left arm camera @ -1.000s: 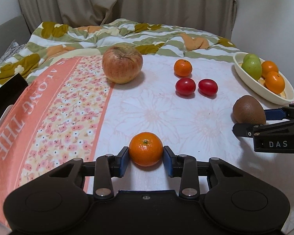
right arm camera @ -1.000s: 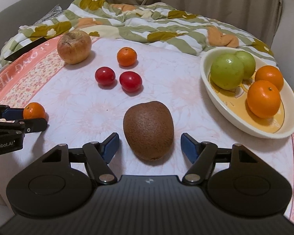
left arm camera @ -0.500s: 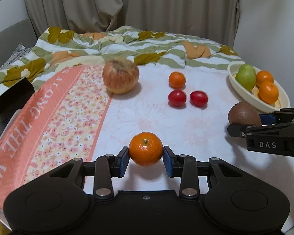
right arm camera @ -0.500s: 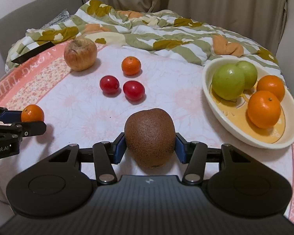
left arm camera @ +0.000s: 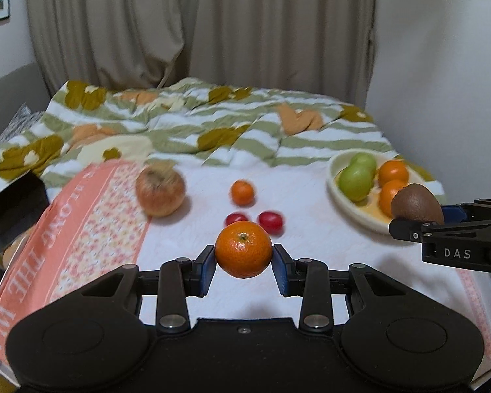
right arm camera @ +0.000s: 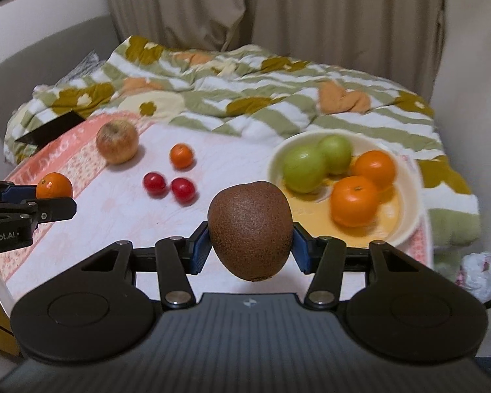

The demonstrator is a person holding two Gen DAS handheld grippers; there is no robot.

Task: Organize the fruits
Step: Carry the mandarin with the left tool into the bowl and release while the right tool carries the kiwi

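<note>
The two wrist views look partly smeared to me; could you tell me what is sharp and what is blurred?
Left wrist view: the held tangerine is sharp, the apple behind is motion-smeared. Right wrist view: the held kiwi is crisp, the bowl fruit and tomatoes are blurred.

In your left wrist view, the mandarin [left arm camera: 244, 254] sits at centre frame between the left gripper's [left arm camera: 244, 263] pads, above the table [left arm camera: 311, 196]. Two tomatoes [left arm camera: 270, 221] lie just behind it, a smaller mandarin [left arm camera: 242, 192] further back, and the apple [left arm camera: 160, 192] to the left. The bowl [left arm camera: 335, 177] stands at the right with four fruits in it. At the right edge, your right gripper [left arm camera: 419, 216] carries the kiwi [left arm camera: 415, 203] in front of the bowl's near rim.
</note>
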